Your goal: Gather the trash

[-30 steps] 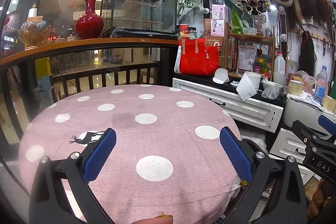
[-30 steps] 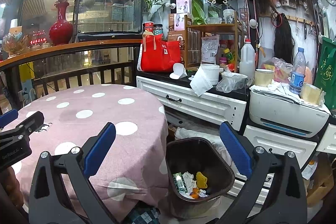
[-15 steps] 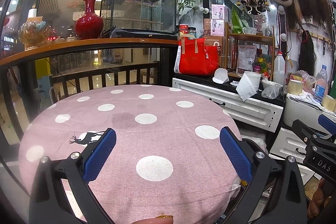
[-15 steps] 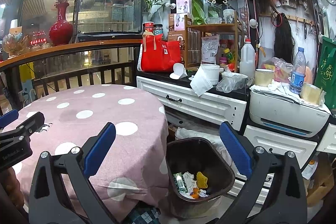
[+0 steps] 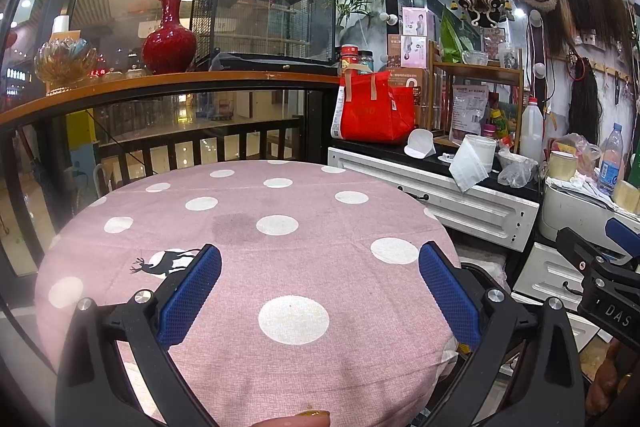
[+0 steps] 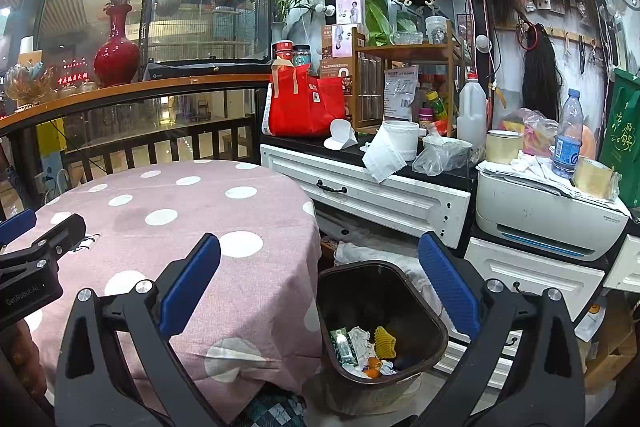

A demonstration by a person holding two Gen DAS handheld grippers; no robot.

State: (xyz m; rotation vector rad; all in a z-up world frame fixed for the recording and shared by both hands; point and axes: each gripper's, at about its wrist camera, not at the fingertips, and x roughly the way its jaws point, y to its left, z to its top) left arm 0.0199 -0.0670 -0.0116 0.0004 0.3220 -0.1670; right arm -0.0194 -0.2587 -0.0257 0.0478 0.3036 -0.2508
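A dark brown trash bin (image 6: 430, 323) stands on the floor to the right of the round table (image 6: 168, 243) with the pink, white-dotted cloth. Inside it lie crumpled paper, a green wrapper, a yellow piece and orange bits (image 6: 366, 347). My right gripper (image 6: 318, 283) hangs open above the bin's near side, with nothing between its blue pads. My left gripper (image 5: 320, 291) is open too, low over the near part of the tablecloth (image 5: 256, 227), which shows only a faint damp stain. The right gripper's tip (image 5: 608, 267) pokes into the left wrist view at the right edge.
White drawers (image 6: 372, 195) with a cluttered black top stand behind the bin: red bag (image 6: 306, 103), paper roll (image 6: 390, 147), bottles. A white printer (image 6: 548, 215) sits to the right. A wooden railing (image 5: 160, 83) with a red vase (image 5: 170, 39) runs behind the table.
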